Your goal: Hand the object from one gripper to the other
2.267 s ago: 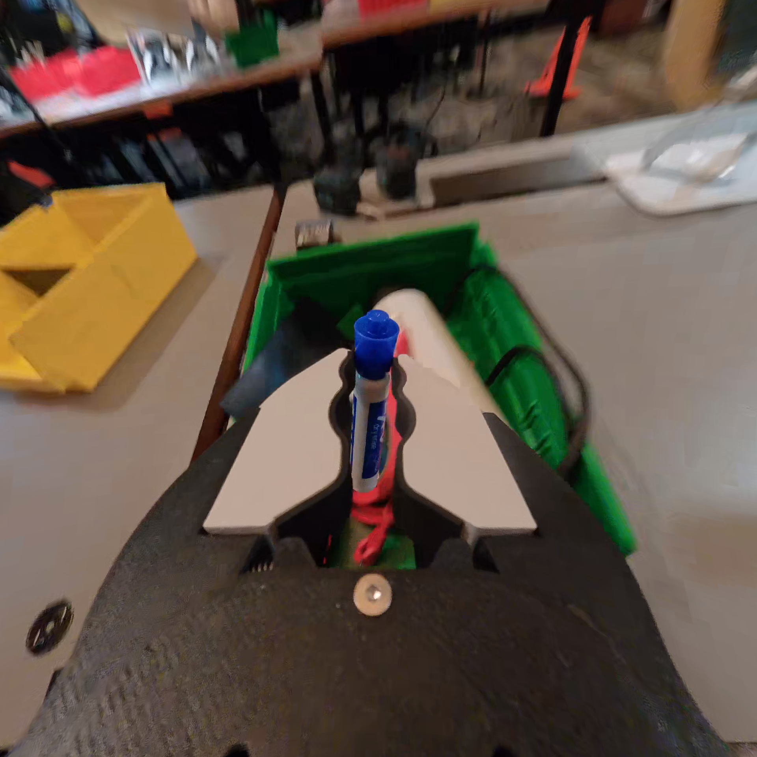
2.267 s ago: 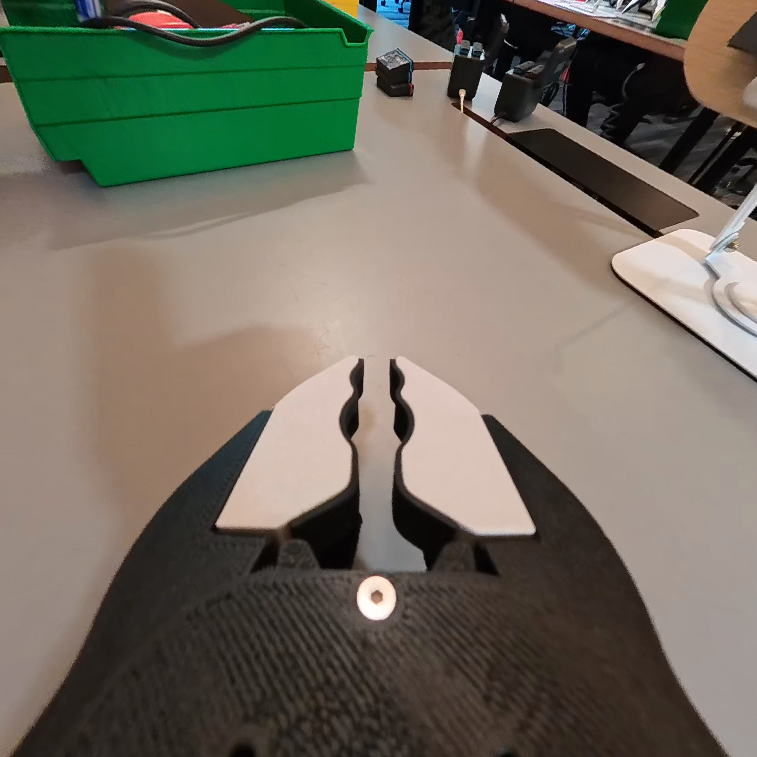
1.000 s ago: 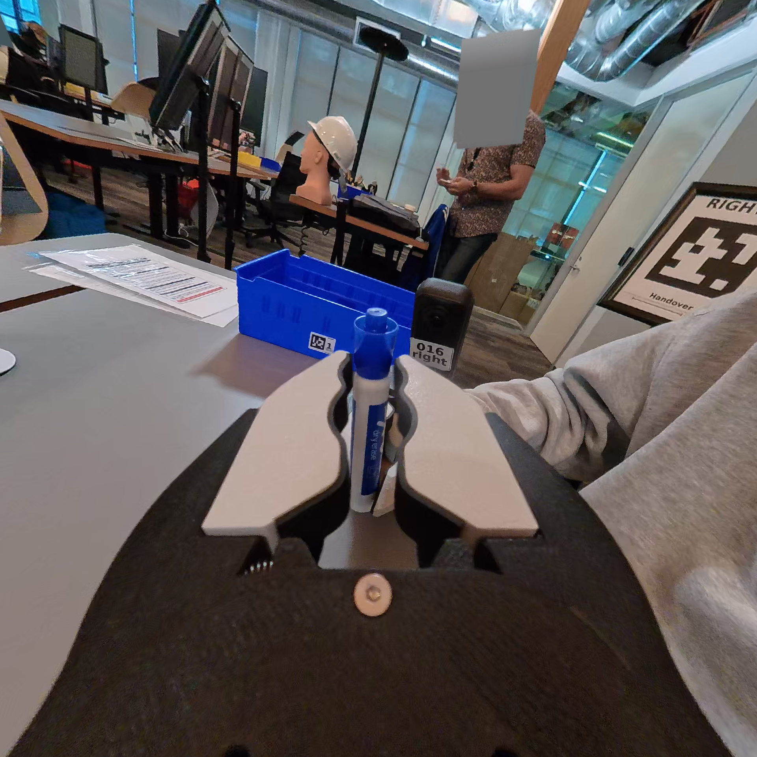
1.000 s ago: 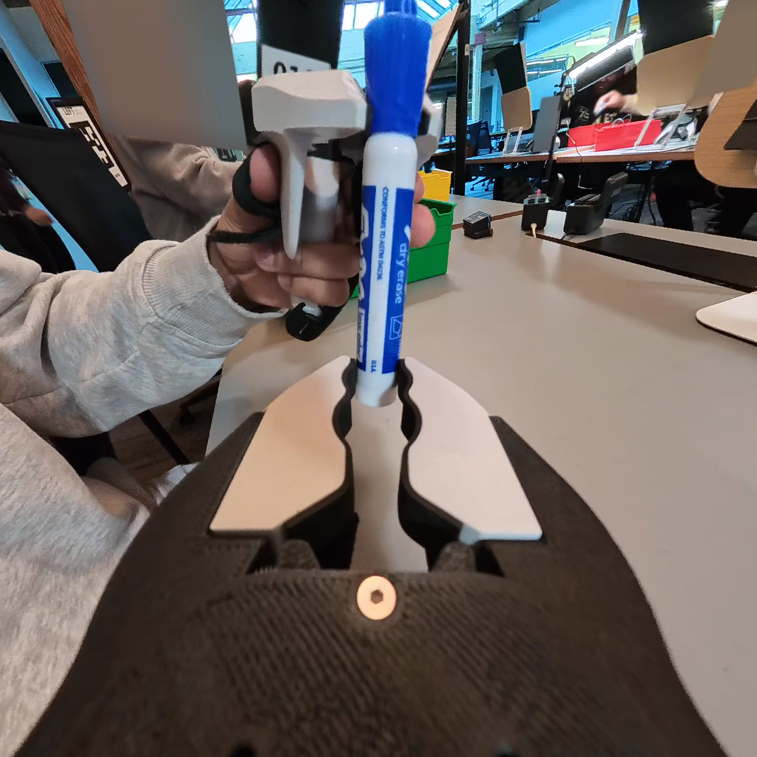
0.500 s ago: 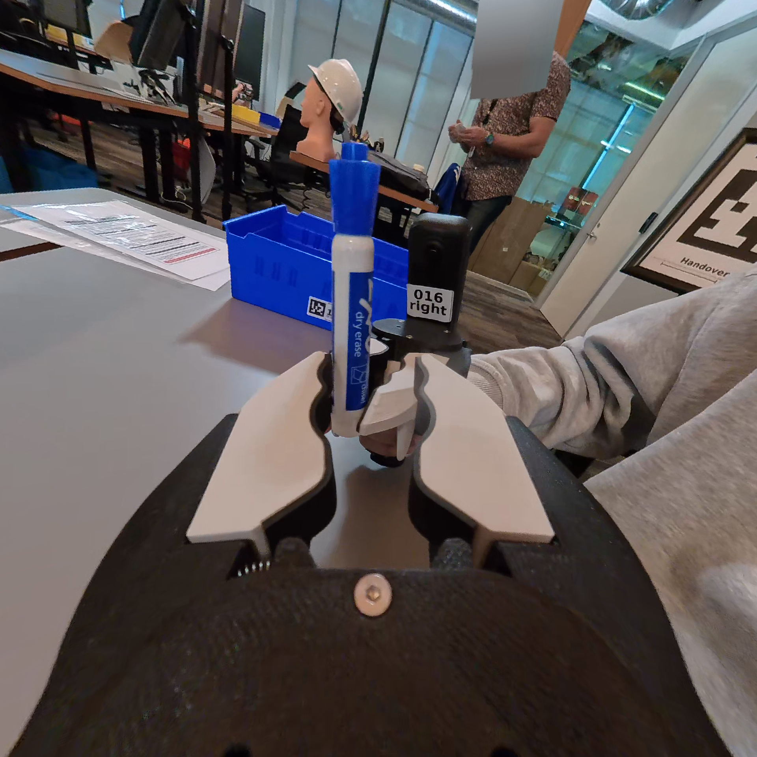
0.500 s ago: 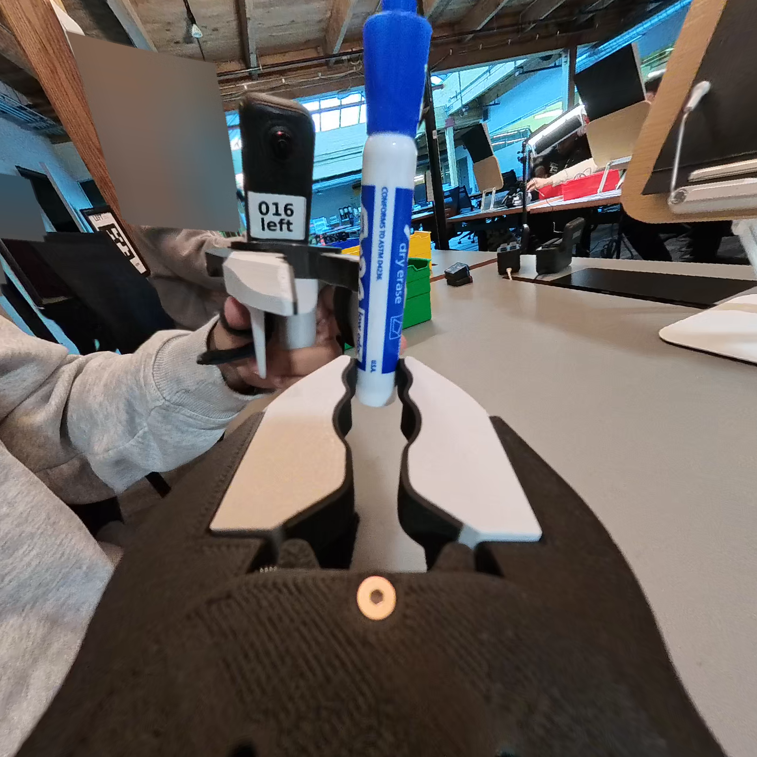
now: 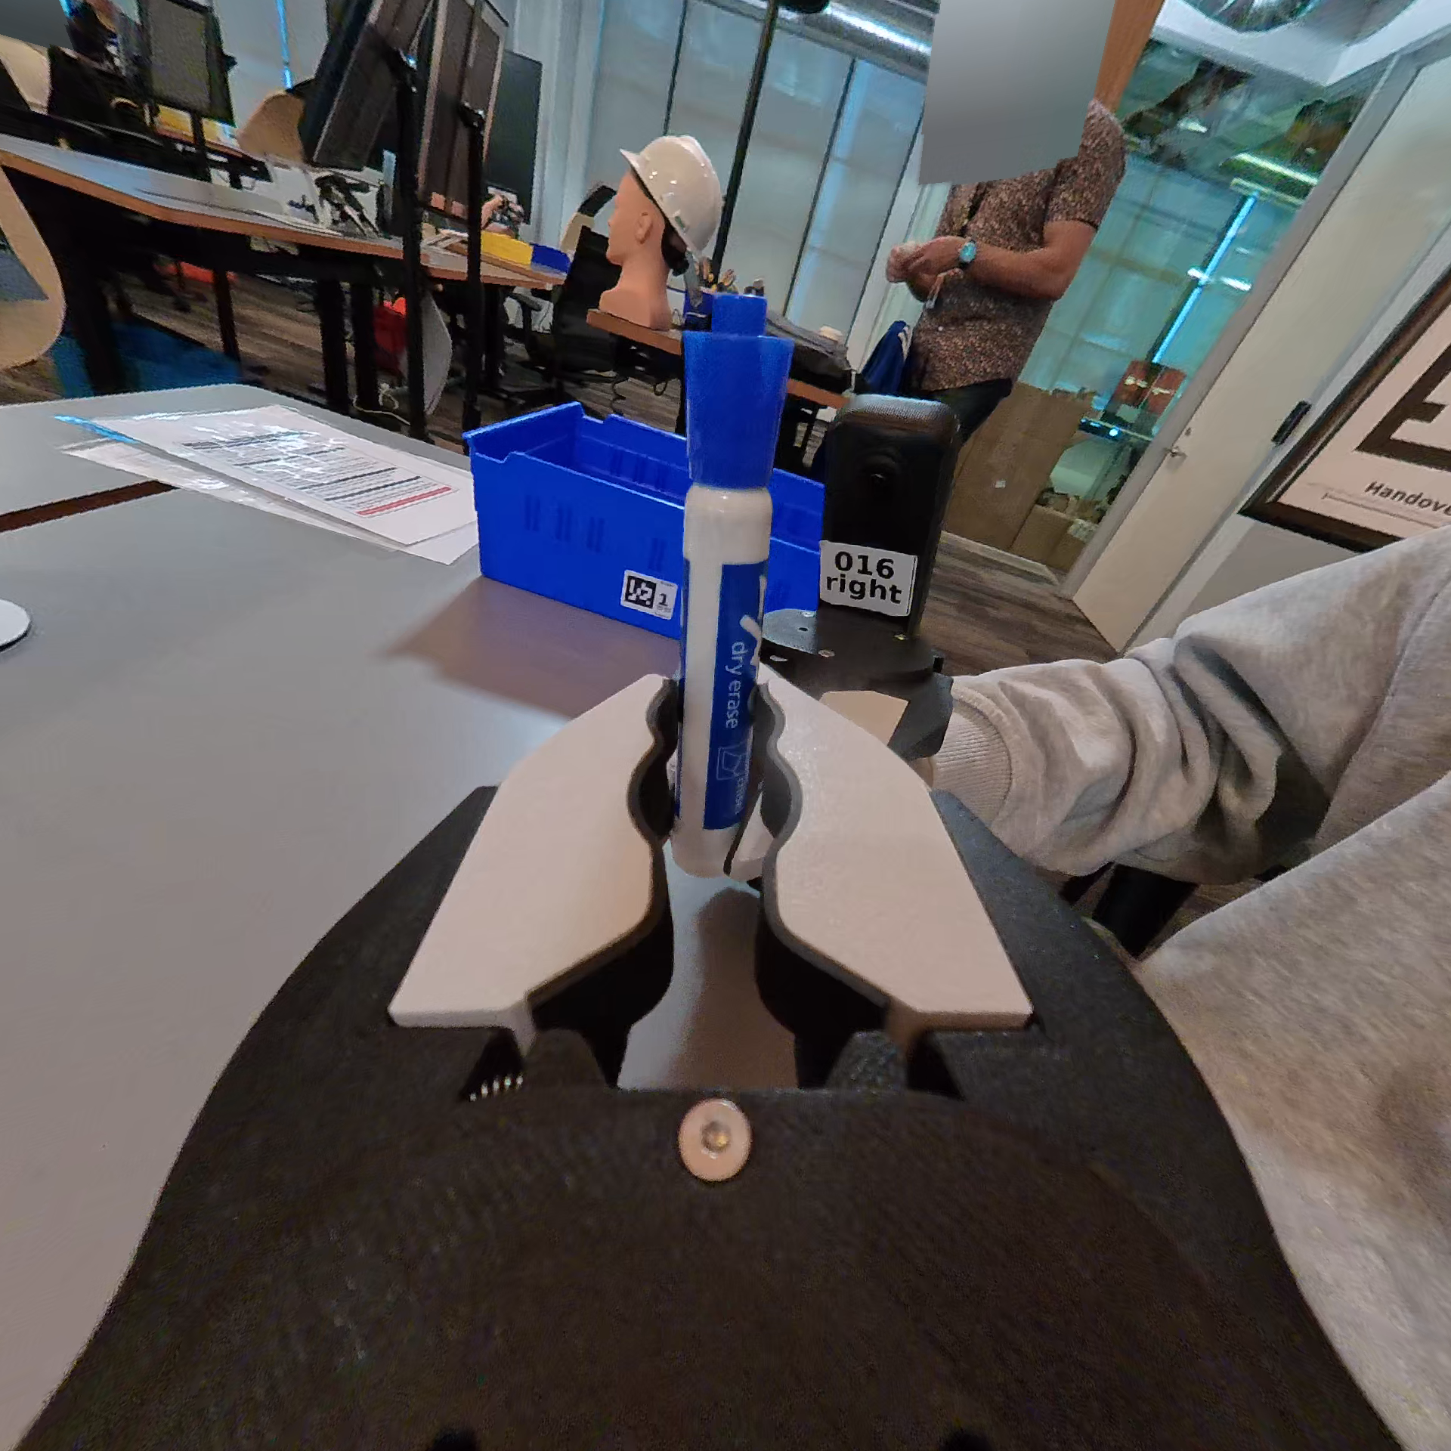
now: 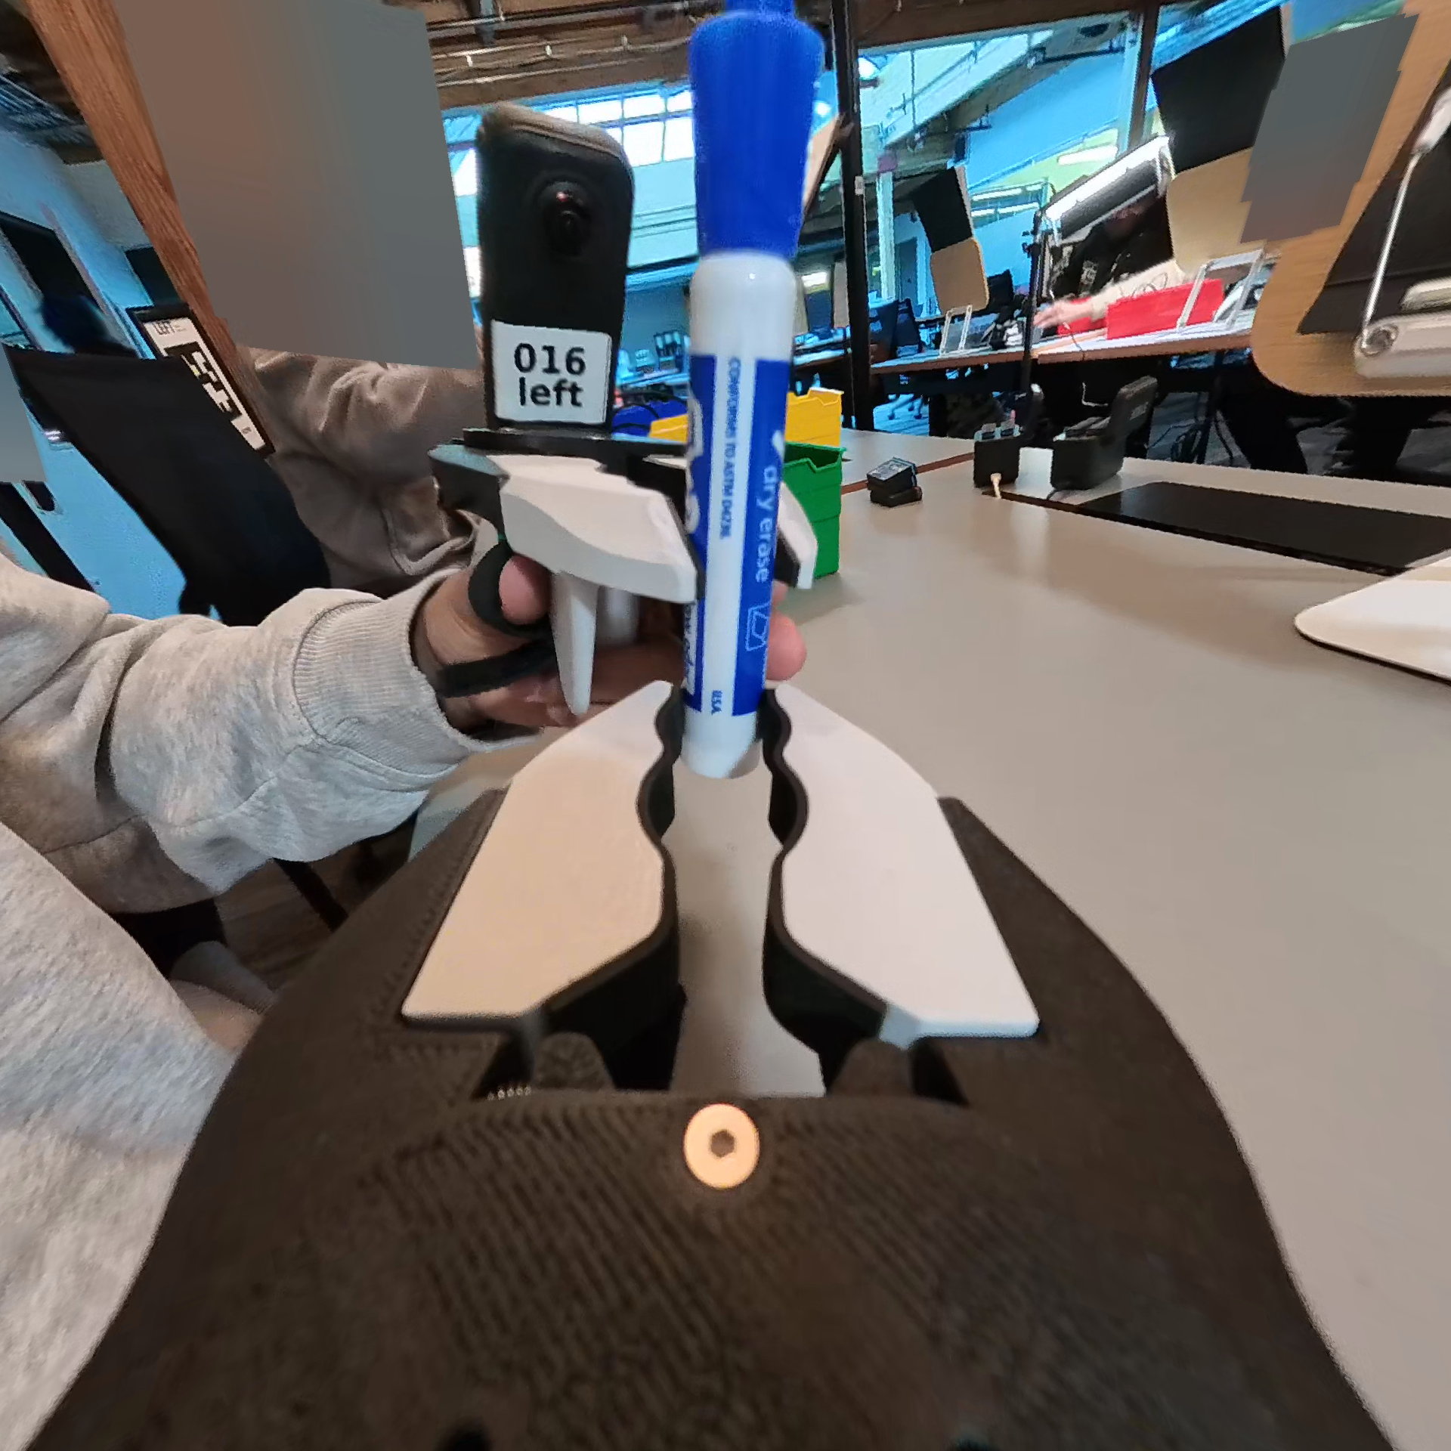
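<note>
A dry-erase marker (image 7: 722, 628) with a white body and blue cap stands upright, cap up, above the grey table (image 7: 235, 707). My left gripper (image 7: 710, 691) is closed around the marker's middle, and its pads sit against both sides. My right gripper (image 8: 721, 699) is shut on the marker's bottom end (image 8: 722, 738). In the right wrist view the left gripper (image 8: 738, 542) faces me, held by a hand in a grey sleeve (image 8: 196, 707). In the left wrist view the right gripper's black camera (image 7: 887, 471) rises just behind the marker.
A blue bin (image 7: 597, 518) and printed papers (image 7: 314, 471) lie on the table beyond the marker. Green (image 8: 816, 502) and yellow (image 8: 813, 416) bins, black chargers (image 8: 1091, 451) and a white base (image 8: 1382, 620) show in the right wrist view. A person (image 7: 1013, 259) stands farther back. Both grippers' tips are close together, under 4 cm apart.
Half a second ago my left jaws stood wide open beside the marker; now they have narrowed onto it. My right gripper has kept its hold on the marker's bottom end.
</note>
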Demonstrator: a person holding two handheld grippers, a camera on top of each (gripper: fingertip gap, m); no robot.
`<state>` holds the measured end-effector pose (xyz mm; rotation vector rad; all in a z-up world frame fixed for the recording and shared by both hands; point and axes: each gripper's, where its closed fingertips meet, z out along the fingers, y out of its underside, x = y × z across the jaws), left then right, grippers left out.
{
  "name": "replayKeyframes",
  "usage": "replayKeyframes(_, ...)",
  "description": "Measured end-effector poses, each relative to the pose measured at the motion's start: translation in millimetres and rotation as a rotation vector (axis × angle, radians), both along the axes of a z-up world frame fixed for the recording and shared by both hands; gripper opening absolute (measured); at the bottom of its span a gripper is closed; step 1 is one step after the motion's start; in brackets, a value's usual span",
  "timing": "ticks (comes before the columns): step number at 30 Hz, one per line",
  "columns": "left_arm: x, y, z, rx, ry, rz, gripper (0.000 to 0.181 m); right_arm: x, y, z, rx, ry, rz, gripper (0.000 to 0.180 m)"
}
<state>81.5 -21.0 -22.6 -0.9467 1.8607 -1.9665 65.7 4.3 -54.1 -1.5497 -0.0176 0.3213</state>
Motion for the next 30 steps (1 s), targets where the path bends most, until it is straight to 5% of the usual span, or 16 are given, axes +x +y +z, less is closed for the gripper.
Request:
replayKeyframes(6,8,15,-7,-0.045,0.015,0.052,0.019,17,0,-8,-0.028,0.062,-0.025,0.047)
replayKeyframes(24,-10,-22,-42,-0.008,0.079,-0.153,0.020,19,-16,42,0.107,0.019,-0.064,0.040)
replayKeyframes(30,-13,-24,-50,-0.019,0.119,-0.198,0.020,15,-15,43,0.094,0.023,-0.054,0.020)
